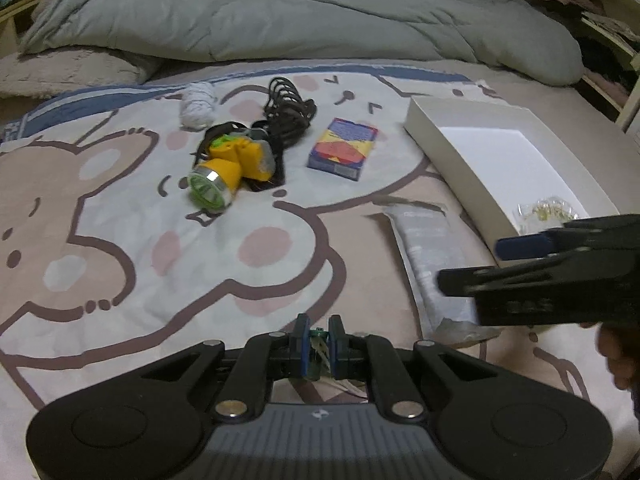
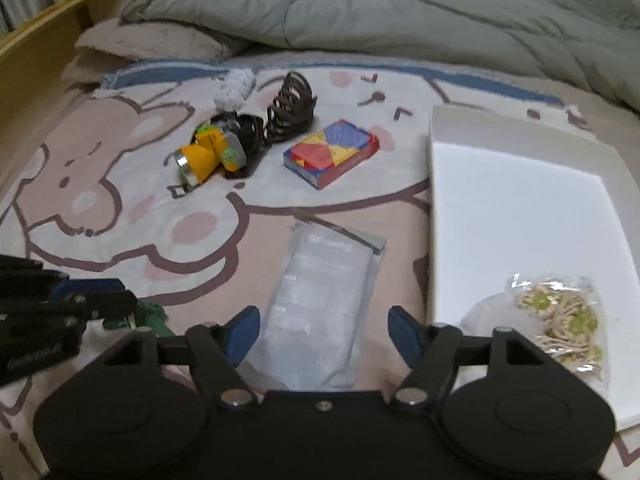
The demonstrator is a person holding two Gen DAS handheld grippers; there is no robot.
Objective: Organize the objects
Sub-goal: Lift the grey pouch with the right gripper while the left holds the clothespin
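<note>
Gripping a small green item (image 1: 318, 350) between its pressed-together pads, my left gripper (image 1: 319, 344) hangs over the near part of the cartoon-print bedspread (image 1: 120, 240); the item is blurred and mostly hidden by the fingers, so I cannot name it more closely. My right gripper (image 2: 324, 336) has its jaws standing apart with nothing clamped, hovering above a flat grey sealed pouch (image 2: 320, 300) that lies on the bedspread just beside the left wall of the shallow white box (image 2: 520, 216). That box sits by the bedspread's right edge, and in its near corner lies a clear bag of beige and green beads (image 2: 560, 320). Toward the far side of the bedspread I see a yellow headlamp (image 1: 228, 168) touching a coiled black cable (image 1: 288, 108), a small white roll (image 1: 198, 104) just beyond them, and a colourful card-sized box (image 1: 344, 148) lying between the cable and the white box. A rumpled grey-green duvet (image 1: 300, 12) is heaped along the far edge.
</note>
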